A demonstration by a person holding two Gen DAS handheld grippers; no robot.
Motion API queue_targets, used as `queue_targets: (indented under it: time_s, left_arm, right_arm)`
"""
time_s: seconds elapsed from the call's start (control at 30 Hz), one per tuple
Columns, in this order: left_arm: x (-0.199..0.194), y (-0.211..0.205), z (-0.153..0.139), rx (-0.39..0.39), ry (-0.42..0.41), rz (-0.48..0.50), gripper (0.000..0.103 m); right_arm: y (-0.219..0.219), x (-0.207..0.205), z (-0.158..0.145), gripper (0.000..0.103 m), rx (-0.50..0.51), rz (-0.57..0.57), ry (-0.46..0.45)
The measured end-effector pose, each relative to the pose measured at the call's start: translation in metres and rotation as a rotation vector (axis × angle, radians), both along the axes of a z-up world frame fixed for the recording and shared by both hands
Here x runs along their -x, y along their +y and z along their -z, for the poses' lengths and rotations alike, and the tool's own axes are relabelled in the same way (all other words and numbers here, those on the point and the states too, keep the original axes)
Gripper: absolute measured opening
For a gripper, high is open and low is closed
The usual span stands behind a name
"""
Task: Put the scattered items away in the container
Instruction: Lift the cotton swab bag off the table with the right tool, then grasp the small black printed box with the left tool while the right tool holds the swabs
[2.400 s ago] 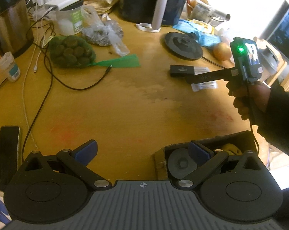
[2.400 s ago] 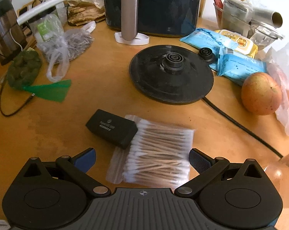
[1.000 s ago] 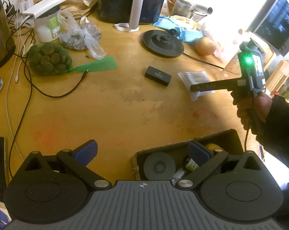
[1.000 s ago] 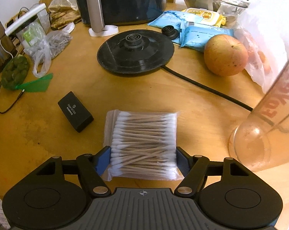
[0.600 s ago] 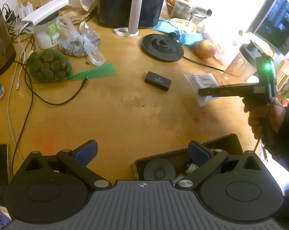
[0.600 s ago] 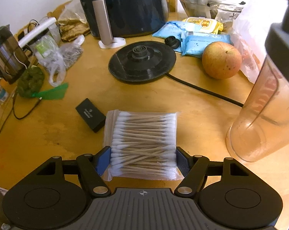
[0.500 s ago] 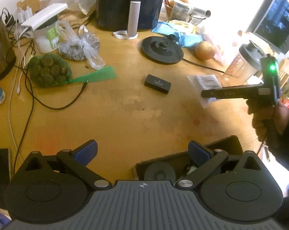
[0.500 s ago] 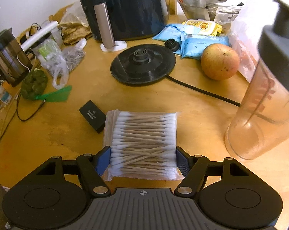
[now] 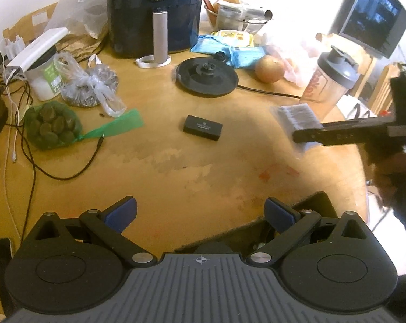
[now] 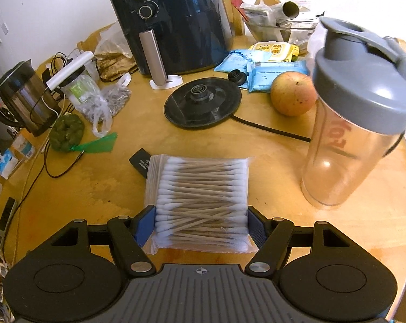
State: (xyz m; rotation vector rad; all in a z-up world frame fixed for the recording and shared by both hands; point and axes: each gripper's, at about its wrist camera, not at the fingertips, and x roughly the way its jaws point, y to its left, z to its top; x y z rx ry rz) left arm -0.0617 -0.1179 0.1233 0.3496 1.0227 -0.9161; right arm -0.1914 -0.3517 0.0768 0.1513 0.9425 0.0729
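Nearest in the right wrist view, the right gripper [image 10: 201, 227] is clamping a swab bag [image 10: 200, 199] between its blue pads [image 10: 145, 225], one pad pressing on each short side, the jaws standing about half apart to fit the bag's width. The bag is hanging clear of the table [image 10: 256, 161], with the far end reaching forward past the fingertips and partly covering a black case [image 10: 139, 162] lying on the wood beyond it.

In the left wrist view, the left gripper [image 9: 200, 212] is hovering with its fingers wide apart and holding nothing. Right below it, half hidden by its body, the container [image 9: 314, 200] is sitting at the table's near edge, dark-walled, with a few things already inside.

The bag is probably very light and floppy: thin clear film around loose sticks. The sticks give it some stiffness across the grip, so squeezing at the short sides, against the cotton tips, seems sound. The film looks slick, and the unsupported front half may be sagging, so a firm, level hold suits it. Nothing in it is fragile.

Further off, a shaker [image 10: 359, 113] is standing just right of the bag, with an apple [image 10: 293, 92], a kettle base [image 10: 203, 102] and an air fryer [image 10: 173, 21] behind.
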Motion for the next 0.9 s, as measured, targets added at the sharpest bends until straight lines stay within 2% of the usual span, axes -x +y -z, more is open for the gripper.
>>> queue_targets:
  time_s: [0.1,0.23,0.53,0.9]
  left_arm:
    - [-0.003,-0.006,-0.002,0.007,0.0,0.003,0.103]
    - [-0.009,-0.009,-0.007,0.068,0.033,-0.016,0.103]
    - [-0.017,-0.028,-0.003,0.052,-0.004,0.008,0.103]
    - [-0.033,-0.054,0.016,0.033,-0.031,0.057,0.103]
  right_arm:
    - [-0.004,0.008,-0.003,0.073,-0.007,0.008,-0.002]
    - [-0.011,0.019,-0.004,0.073,-0.017,0.03,-0.005]
    - [-0.023,0.041,-0.004,0.073,-0.036,0.084,0.001]
    - [-0.028,0.055,-0.006,0.073,-0.06,0.148,-0.003]
